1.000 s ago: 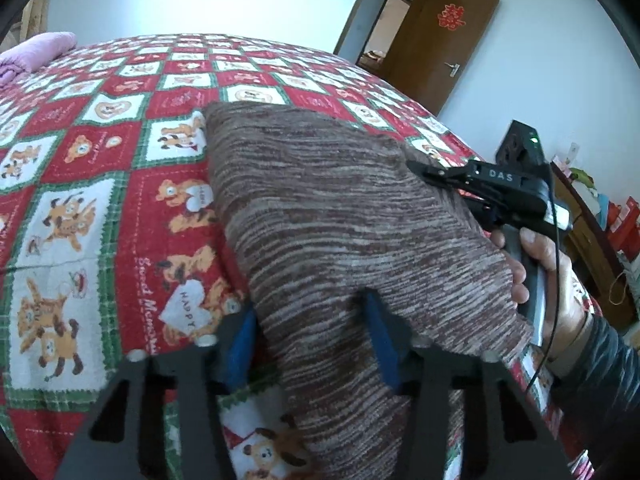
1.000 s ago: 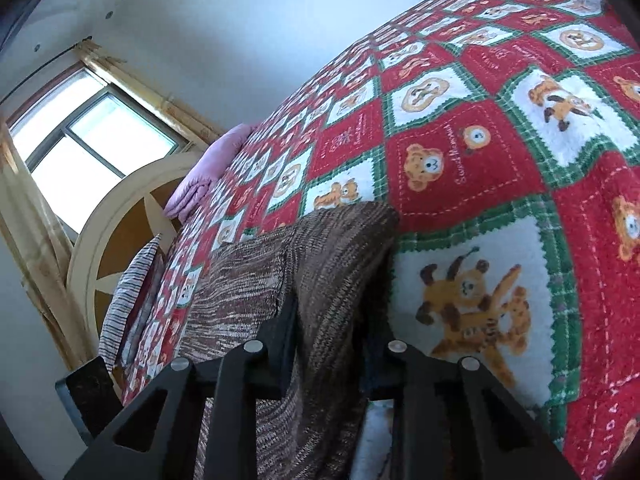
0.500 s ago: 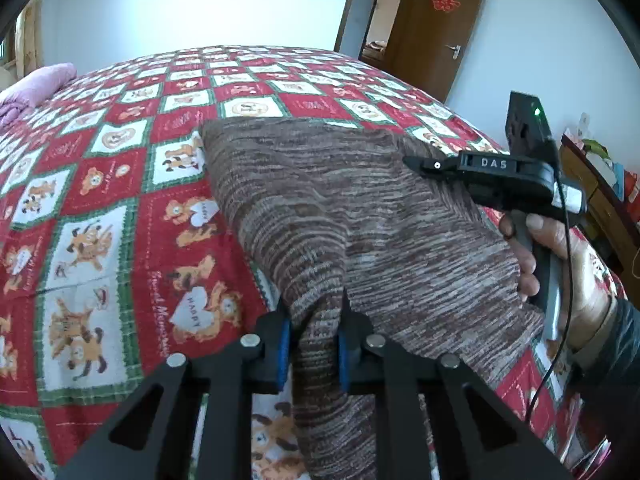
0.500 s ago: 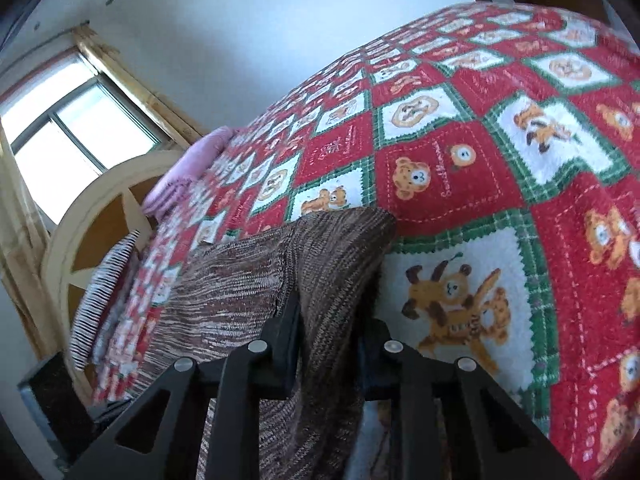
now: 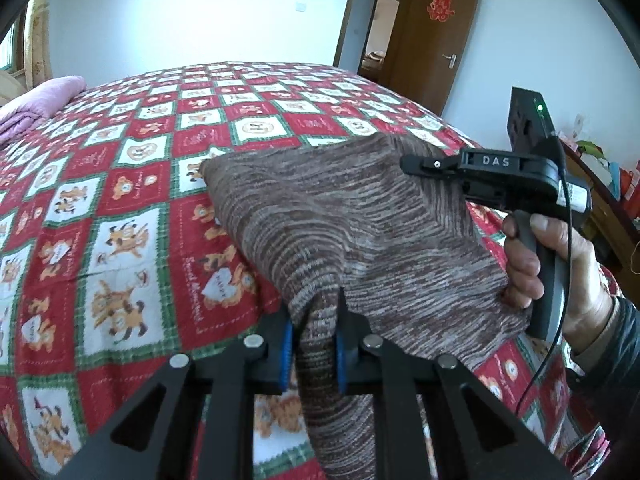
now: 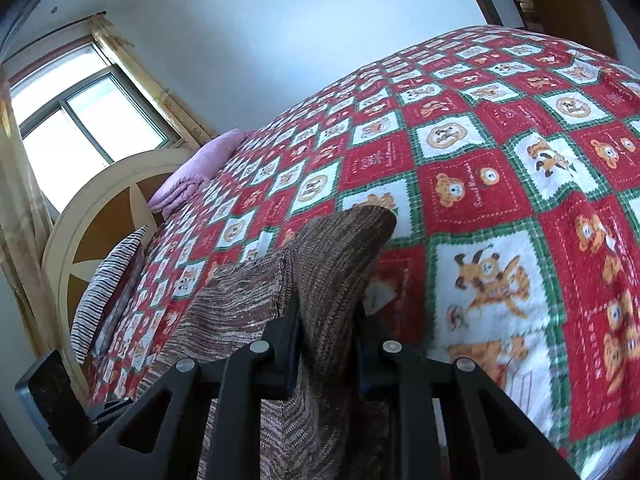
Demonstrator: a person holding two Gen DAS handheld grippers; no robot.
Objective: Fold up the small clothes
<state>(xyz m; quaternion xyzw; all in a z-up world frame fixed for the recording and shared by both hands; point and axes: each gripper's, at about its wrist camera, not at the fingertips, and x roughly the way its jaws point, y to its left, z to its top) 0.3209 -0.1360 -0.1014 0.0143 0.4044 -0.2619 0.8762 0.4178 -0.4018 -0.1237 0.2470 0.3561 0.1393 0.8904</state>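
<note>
A brown striped knit garment (image 5: 340,216) lies over the red, white and green bear-patterned bedspread (image 5: 120,208). My left gripper (image 5: 314,340) is shut on its near edge, which is lifted off the bed. My right gripper (image 6: 326,320) is shut on another edge of the garment (image 6: 332,264), raised too. In the left wrist view the right gripper's black body (image 5: 492,176) and the hand holding it sit at the garment's right side; its fingertips are hidden by cloth.
A pink folded blanket (image 5: 44,100) lies at the far left of the bed. A striped pillow (image 6: 108,284) and a round headboard (image 6: 92,216) stand under a window. A brown door (image 5: 428,36) and a wooden dresser (image 5: 608,200) are to the right.
My left gripper closed on the garment's near edge and lifted it. Both grippers have raised the cloth up and forward over the bed.
</note>
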